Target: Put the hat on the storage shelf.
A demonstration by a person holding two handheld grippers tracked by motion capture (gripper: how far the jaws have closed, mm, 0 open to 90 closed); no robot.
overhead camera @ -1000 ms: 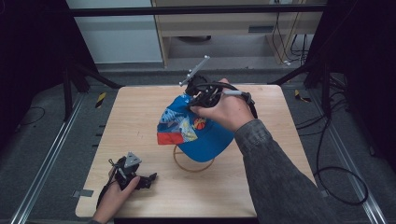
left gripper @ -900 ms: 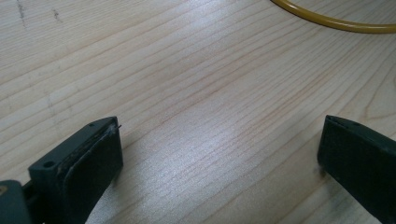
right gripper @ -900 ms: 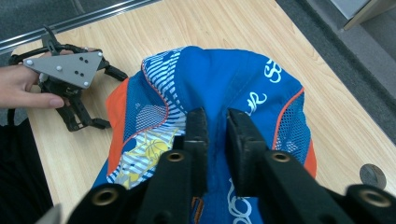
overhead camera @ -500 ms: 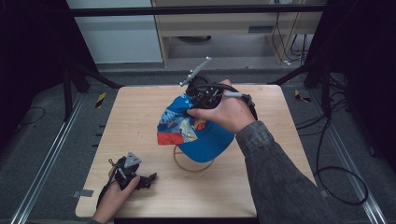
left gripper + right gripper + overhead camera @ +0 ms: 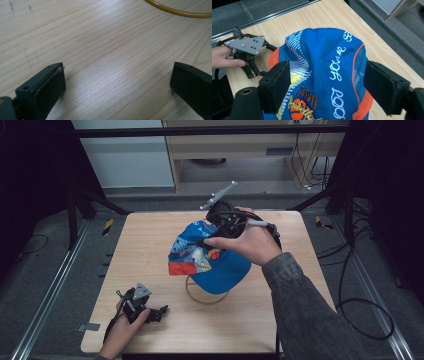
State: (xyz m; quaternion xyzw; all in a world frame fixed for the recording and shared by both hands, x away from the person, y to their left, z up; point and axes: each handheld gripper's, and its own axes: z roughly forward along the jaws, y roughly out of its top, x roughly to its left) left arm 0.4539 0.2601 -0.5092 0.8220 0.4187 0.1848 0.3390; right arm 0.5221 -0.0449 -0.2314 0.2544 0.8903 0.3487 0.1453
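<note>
Your right claw [image 5: 212,241] hovers over the blue cap [image 5: 210,257], which sits propped on a yellow ring stand [image 5: 206,295] near the middle of the tabletop [image 5: 150,245]. Its jaws have just been opening; in the right gripper view they stand wide on either side of the cap's crown [image 5: 327,72], released, with the pads clear of the fabric. The cap's orange-edged brim points toward the left edge of the tabletop.

Your left claw [image 5: 159,312] rests near the front left corner of the tabletop, well apart from the cap. In the left gripper view its jaws are spread wide with bare wood between them, and a curve of the yellow ring stand [image 5: 175,11] shows ahead of them.
</note>
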